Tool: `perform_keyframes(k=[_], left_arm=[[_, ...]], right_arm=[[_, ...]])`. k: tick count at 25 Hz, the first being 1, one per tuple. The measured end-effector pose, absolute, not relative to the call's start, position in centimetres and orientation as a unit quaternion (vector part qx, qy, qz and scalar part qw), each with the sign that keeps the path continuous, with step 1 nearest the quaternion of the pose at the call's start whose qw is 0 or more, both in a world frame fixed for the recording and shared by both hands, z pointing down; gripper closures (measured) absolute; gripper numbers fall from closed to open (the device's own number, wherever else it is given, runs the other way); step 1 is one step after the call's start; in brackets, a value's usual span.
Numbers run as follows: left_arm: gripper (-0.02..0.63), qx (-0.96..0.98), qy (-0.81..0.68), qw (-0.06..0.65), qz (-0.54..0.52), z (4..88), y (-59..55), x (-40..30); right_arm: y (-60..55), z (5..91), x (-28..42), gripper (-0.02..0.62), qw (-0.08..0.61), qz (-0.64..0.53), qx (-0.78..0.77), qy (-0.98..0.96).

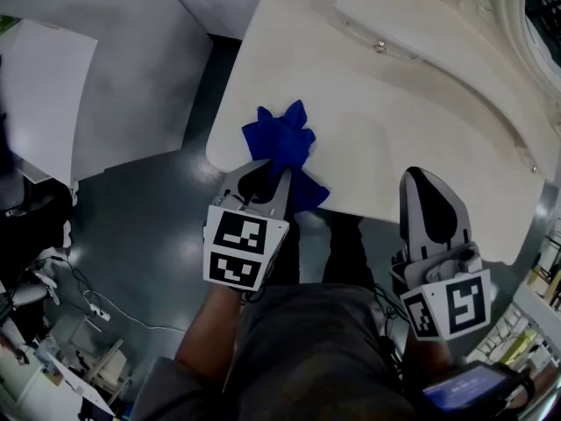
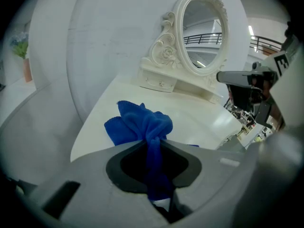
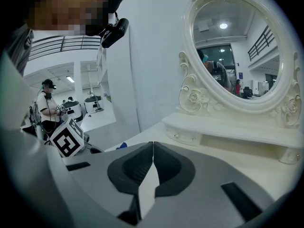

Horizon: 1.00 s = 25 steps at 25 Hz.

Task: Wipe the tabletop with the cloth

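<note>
Head view. We count two hand-held grippers, one cloth, one bench and one mirror base.
- The left hand-held gripper (image 1: pixel 267 174) points at the rounded near-left corner of the bench (image 1: pixel 394 112). Its jaws are nearly together, pinching the blue cloth (image 1: pixel 280 139).
- The cloth is bunched on the bench top at that corner. One fold reaches the near edge beside the jaws.
- The right hand-held gripper (image 1: pixel 421 182) sits over the near edge, well apart from the cloth, with its jaws together.
- Each hand-held gripper carries one marker cube.
- The bench edge curves away on the left, with grey floor (image 1: pixel 149 191) below it.
- Bare white top runs from the cloth to the mirror base (image 1: pixel 412 16) at the far side.

Left gripper view. We count one cloth, one mirror and one other hand-held gripper.
- A strand of cloth runs between the narrow jaws, and the rest fans out just ahead on the bench.
- The oval mirror (image 2: pixel 202 34) stands upright at the back, in an ornate white frame.
- Open bench surface lies between the mirror and the cloth.
- The right hand-held gripper shows at the right margin.

Right gripper view. We count one mirror, one marker cube and one person in the background.
- The jaws meet, with nothing between them.
- The mirror stands ahead on the right, on its drawer base.
- The left marker cube (image 3: pixel 67 138) shows low on the left.
- A person (image 3: pixel 47 106) stands far behind it.
</note>
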<state>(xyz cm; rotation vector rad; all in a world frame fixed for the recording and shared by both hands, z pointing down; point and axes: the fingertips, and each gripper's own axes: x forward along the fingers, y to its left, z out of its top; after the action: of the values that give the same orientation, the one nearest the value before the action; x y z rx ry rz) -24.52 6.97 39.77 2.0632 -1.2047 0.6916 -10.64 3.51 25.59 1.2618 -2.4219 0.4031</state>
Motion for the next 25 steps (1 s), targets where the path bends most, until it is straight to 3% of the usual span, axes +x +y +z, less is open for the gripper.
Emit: perform_keyframes(k=[15,25], left_arm=[[0.534,0.757,-0.508,0.328,0.249,39.7,6.6,-32.8],[0.534,0.685,-0.578,0.353,0.271,42.1,8.7,-43.7]], right_arm=[[3.2,25.9,-16.5,0.581,0.198,0.14,0.421,-0.874],[4.4,25.1,-18.6,0.581,0.182,0.132,0.421,-0.879]])
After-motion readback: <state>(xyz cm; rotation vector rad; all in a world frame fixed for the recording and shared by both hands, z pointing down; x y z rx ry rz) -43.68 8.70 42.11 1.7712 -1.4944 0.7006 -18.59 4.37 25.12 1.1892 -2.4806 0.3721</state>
